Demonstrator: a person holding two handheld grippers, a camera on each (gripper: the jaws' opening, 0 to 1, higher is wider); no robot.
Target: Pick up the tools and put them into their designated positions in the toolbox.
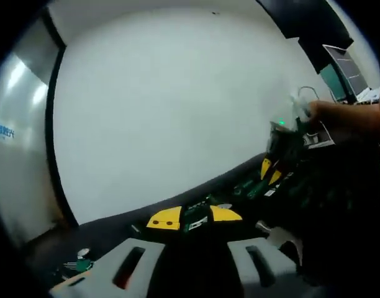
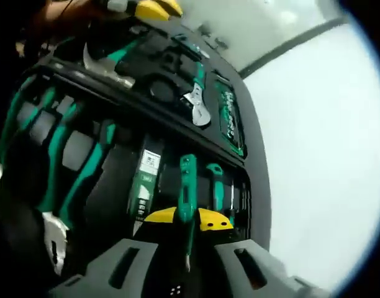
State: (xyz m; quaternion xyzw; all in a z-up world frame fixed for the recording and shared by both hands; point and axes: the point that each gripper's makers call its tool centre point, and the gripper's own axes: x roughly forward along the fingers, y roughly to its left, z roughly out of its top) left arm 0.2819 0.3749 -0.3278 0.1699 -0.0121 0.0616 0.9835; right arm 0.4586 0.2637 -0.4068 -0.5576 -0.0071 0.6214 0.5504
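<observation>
The right tongs (image 2: 187, 264) are gripping a green-handled screwdriver (image 2: 187, 198) between their grey jaws, its shaft pointing down toward the camera. Beyond it the black toolbox (image 2: 115, 180) is lying open, showing green-handled pliers (image 2: 66, 180) at the left, a green box (image 2: 145, 180) beside them, and an adjustable wrench (image 2: 197, 102) in the farther half.

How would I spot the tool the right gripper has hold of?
Find the open black toolbox in the right gripper view. At its near edge, just above the right gripper, stands a slim green screwdriver. Unlike its seated neighbours, it rises between the gripper's yellow pads.
</observation>
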